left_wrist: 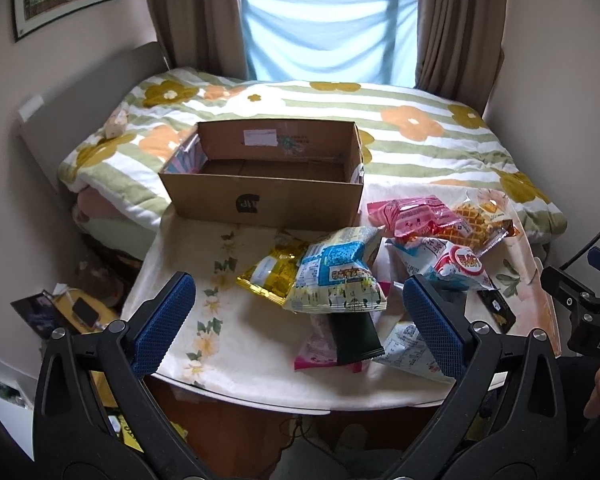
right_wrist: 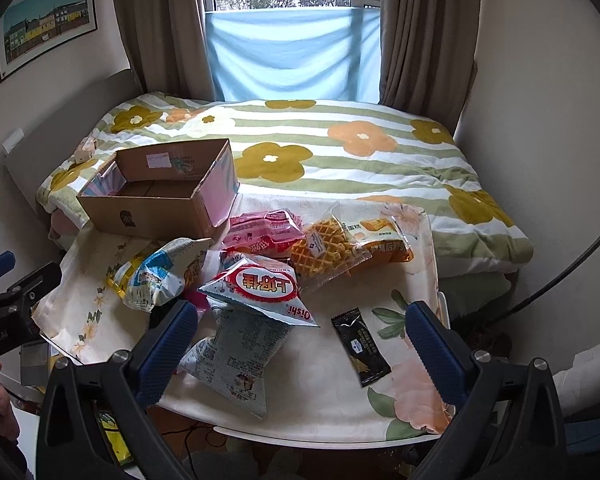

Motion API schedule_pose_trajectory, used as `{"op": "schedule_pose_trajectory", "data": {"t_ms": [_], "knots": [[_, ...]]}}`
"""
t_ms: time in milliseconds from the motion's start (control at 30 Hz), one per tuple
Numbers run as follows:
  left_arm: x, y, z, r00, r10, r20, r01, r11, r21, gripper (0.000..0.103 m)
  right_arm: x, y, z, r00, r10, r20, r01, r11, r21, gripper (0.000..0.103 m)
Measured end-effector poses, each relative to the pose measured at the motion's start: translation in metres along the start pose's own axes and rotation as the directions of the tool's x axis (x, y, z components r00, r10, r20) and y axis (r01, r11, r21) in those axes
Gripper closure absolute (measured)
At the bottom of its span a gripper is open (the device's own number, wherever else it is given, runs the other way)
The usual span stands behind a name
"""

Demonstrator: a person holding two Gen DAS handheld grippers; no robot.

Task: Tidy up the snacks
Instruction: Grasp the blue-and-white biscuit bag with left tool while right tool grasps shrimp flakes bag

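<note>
An open empty cardboard box (left_wrist: 260,196) (right_wrist: 156,210) stands at the table's far left. A pile of snack packs lies in front of it: a blue-yellow bag (left_wrist: 336,276) (right_wrist: 156,276), a gold pack (left_wrist: 272,270), a pink pack (left_wrist: 412,212) (right_wrist: 264,232), a waffle pack (left_wrist: 476,220) (right_wrist: 328,248), a red-white Oishi bag (left_wrist: 452,264) (right_wrist: 260,288) and a small black bar (right_wrist: 360,350) (left_wrist: 496,308). My left gripper (left_wrist: 300,320) is open and empty above the table's near edge. My right gripper (right_wrist: 300,340) is open and empty over the near snacks.
The table (left_wrist: 236,368) has a floral cloth and sits against a bed (right_wrist: 360,152) with a flowered blanket. Curtains and a window stand behind. Clutter lies on the floor at the left (left_wrist: 80,312). The other gripper shows at each view's side (left_wrist: 580,308) (right_wrist: 12,300).
</note>
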State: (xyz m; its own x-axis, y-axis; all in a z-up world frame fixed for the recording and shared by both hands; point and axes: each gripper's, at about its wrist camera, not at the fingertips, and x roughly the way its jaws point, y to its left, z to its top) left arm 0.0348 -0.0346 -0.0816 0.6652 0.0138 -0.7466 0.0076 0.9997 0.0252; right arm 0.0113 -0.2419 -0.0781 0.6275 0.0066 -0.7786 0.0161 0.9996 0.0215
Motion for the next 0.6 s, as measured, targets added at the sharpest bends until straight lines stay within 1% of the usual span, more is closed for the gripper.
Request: {"op": "schedule_pose_trajectory", "data": {"t_ms": [100,167,300,400,533,600], "knots": [[0.019,-0.003,0.003,0.999,-0.027,-0.027,0.028,0.999,0.016,0.000,0.017,0.000,0.004,0.999,0.019,-0.033,-0.019,1.000,0.006,0.000],[0.037,-0.004,0.007,0.997,-0.061,-0.056,0.062,0.998,0.024,0.000,0.028,0.000,0.009,0.998,0.023,-0.051,-0.023,1.000,0.009,0.000],[0.076,-0.003,0.017,0.984,-0.120,-0.130,0.125,0.992,0.032,0.000,0.050,0.000,0.023,0.995,0.026,-0.094,-0.023,0.999,0.023,0.000],[0.106,-0.001,0.026,0.968,-0.167,-0.189,0.174,0.985,0.020,0.000,0.072,0.000,0.035,0.987,0.060,-0.149,-0.055,0.998,0.034,0.000],[0.143,-0.003,0.034,0.945,-0.191,-0.264,0.203,0.979,0.019,0.000,0.108,0.001,0.047,0.968,0.078,-0.238,-0.068,0.997,0.046,0.000],[0.160,-0.005,0.035,0.930,-0.206,-0.304,0.223,0.974,0.022,0.000,0.123,0.001,0.050,0.957,0.089,-0.275,-0.076,0.995,0.059,0.000]]}}
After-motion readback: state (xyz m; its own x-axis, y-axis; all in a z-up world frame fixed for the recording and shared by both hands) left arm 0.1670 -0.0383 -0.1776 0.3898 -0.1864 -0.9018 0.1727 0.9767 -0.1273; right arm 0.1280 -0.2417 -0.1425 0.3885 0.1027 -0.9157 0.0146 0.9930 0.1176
